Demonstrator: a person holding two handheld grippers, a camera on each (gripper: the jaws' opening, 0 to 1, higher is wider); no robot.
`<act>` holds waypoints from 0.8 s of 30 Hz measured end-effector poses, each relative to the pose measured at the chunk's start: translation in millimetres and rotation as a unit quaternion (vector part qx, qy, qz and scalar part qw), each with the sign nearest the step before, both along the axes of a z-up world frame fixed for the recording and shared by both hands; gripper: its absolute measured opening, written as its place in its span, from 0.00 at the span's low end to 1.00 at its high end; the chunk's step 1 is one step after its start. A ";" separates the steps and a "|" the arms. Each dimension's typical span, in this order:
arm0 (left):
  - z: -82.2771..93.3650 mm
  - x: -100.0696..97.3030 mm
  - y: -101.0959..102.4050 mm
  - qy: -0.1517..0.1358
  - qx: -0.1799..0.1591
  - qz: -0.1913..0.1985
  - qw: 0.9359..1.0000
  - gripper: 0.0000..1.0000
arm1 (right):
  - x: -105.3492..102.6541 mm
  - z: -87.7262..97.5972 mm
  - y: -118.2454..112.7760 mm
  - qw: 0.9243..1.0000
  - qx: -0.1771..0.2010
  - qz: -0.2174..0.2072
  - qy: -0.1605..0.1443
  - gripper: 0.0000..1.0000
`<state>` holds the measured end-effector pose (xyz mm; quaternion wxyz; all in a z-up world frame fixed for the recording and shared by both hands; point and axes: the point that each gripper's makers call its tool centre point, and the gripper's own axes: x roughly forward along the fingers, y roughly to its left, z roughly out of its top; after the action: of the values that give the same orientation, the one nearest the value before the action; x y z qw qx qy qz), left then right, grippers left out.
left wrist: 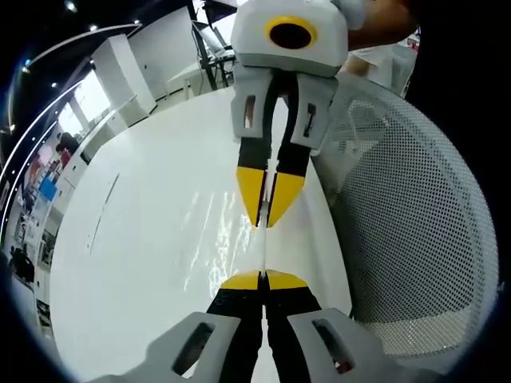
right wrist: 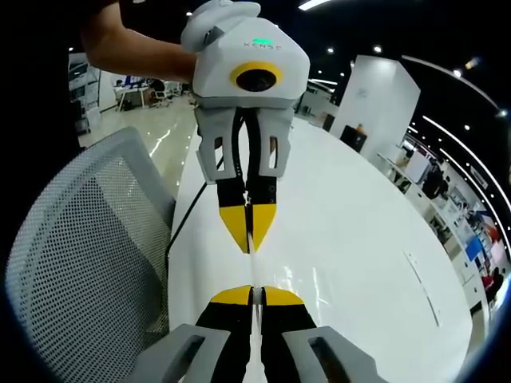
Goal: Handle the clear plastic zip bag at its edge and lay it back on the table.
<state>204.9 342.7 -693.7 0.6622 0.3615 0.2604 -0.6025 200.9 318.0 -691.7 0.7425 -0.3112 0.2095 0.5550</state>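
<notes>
Where the left gripper (left wrist: 263,279) rises from the near edge of the left gripper view, its yellow-tipped jaws are pressed together on the edge of the clear plastic zip bag (left wrist: 264,247). The bag is seen edge-on as a thin pale line stretched taut between the two tools — almost invisible but for faint glints and wrinkles over the table (left wrist: 160,239). Just beyond, facing it, the right gripper (left wrist: 267,219) has its yellow tips clamped narrow on the bag's far edge, a person's hand (left wrist: 383,24) behind its white body. So the bag hangs in the air above the glossy white table, held at both ends; I cannot tell whether any part touches the top. In the right gripper view the same holds mirrored: the right gripper (right wrist: 254,295) near, the bag's edge (right wrist: 253,267) a thin bright strip, the left gripper (right wrist: 249,239) opposite. A white mesh chair (left wrist: 415,207) stands close beside the table, and farther off lies an office with ceiling lights.
</notes>
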 end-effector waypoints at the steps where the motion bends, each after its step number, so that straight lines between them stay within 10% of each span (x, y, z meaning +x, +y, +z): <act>1: 0.0 -0.1 0.1 0.000 0.000 0.000 1.000 0.00 | 0.0 -0.1 -0.1 1.000 0.000 0.000 0.000 0.00; 24: -1.1 0.2 4.2 0.000 0.000 0.003 1.000 0.00 | -1.1 -1.4 -6.5 1.000 -0.005 -0.006 0.002 0.00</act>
<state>205.1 346.9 -694.8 0.6640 0.3608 0.2610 -0.6006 199.8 311.5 -693.1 0.7439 -0.3123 0.2157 0.5501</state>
